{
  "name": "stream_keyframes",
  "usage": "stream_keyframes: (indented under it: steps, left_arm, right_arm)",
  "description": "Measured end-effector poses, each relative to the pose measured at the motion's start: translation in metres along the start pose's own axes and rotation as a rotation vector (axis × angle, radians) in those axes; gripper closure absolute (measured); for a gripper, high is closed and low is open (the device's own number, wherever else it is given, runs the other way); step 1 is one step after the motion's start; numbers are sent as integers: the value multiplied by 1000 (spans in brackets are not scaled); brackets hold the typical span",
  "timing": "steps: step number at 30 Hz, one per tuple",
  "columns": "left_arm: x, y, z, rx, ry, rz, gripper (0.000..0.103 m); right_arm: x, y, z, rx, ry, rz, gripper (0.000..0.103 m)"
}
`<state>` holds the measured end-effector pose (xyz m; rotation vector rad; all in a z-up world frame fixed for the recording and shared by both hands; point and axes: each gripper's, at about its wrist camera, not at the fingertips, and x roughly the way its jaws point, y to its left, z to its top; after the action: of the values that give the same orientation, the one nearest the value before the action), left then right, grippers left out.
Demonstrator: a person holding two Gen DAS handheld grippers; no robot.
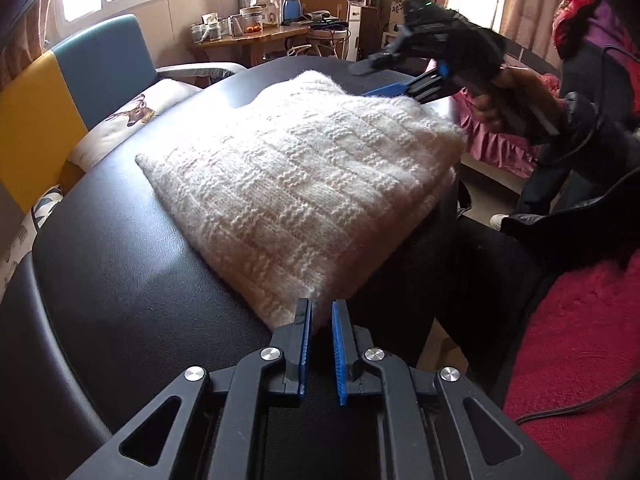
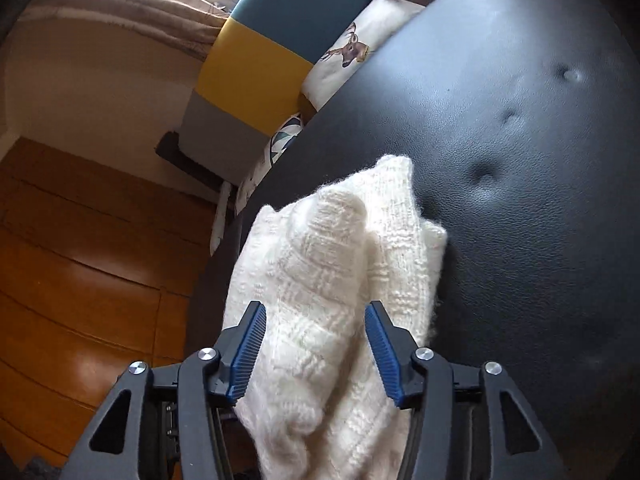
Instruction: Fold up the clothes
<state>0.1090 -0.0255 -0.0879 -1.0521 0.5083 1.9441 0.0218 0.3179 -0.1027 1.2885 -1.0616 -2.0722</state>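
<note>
Hovering at the near corner of the folded cream sweater (image 1: 304, 184) on the black padded table (image 1: 120, 272): left gripper (image 1: 321, 312), jaws narrowly parted, gripping nothing. Straddling the far edge, jaws wide: right gripper (image 2: 315, 320), sitting closer for lifting.

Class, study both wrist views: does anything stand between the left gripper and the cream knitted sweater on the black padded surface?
Nothing visible does. The left gripper sits with its jaws slightly apart right at the near corner of the folded cream knitted sweater, with only bare black padded surface beside it.
</note>
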Motion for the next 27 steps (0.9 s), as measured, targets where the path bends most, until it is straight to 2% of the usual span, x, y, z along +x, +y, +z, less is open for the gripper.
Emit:
stream_keyframes:
  steps: [2, 4, 5, 6, 7, 8, 9, 11, 12, 13, 14, 15, 16, 21, 22, 24, 27]
  left_arm:
    - [-10, 4, -3, -36, -18, -18, 92]
    - [-21, 14, 2, -105, -77, -48, 92]
    - [-25, 19, 6, -146, -120, -67, 92]
    - [-28, 26, 14, -186, -169, -88, 92]
    - [-28, 30, 23, -211, -209, -98, 92]
    - [-24, 31, 32, -217, -236, -100, 92]
    - [-17, 31, 41, -216, -251, -105, 92]
    - [8, 26, 53, -182, -200, -127, 92]
    - [25, 20, 56, -155, -145, -142, 92]
    - [42, 13, 54, -127, -78, -155, 92]
    - [57, 5, 50, -103, -21, -155, 92]
    - [65, -4, 45, -78, -5, -147, 92]
    - [64, -11, 41, -61, -30, -137, 92]
    - [52, -1, 39, -159, -25, -227, 92]
    - [47, 2, 40, -176, -30, -239, 92]
    - [35, 6, 44, -186, -61, -231, 92]
    - [19, 9, 53, -210, -125, -241, 92]
  right_arm:
    - [25, -19, 1, 31, 30, 9, 48]
    - [35, -15, -5, 20, 42, 29, 50]
    - [36, -4, -5, -34, 31, 11, 64]
    - [34, 11, -7, -104, 17, -39, 87]
    - [33, 26, -8, -173, 3, -89, 87]
    - [32, 43, -10, -262, -9, -167, 87]
    - [35, 58, -16, -385, -9, -308, 87]
    - [51, 69, -29, -607, 24, -614, 87]
    - [57, 58, -32, -629, 51, -672, 87]
    - [57, 47, -33, -614, 49, -682, 87]
    - [51, 40, -32, -587, 30, -665, 88]
    - [45, 34, -30, -560, 11, -648, 85]
    - [38, 26, -28, -519, -5, -614, 83]
    - [1, -25, -19, -177, -63, -272, 73]
    - [-6, -25, -19, -165, -81, -248, 73]
    - [-25, -14, -23, -208, -133, -254, 71]
    - [-45, 25, -31, -342, -174, -221, 69]
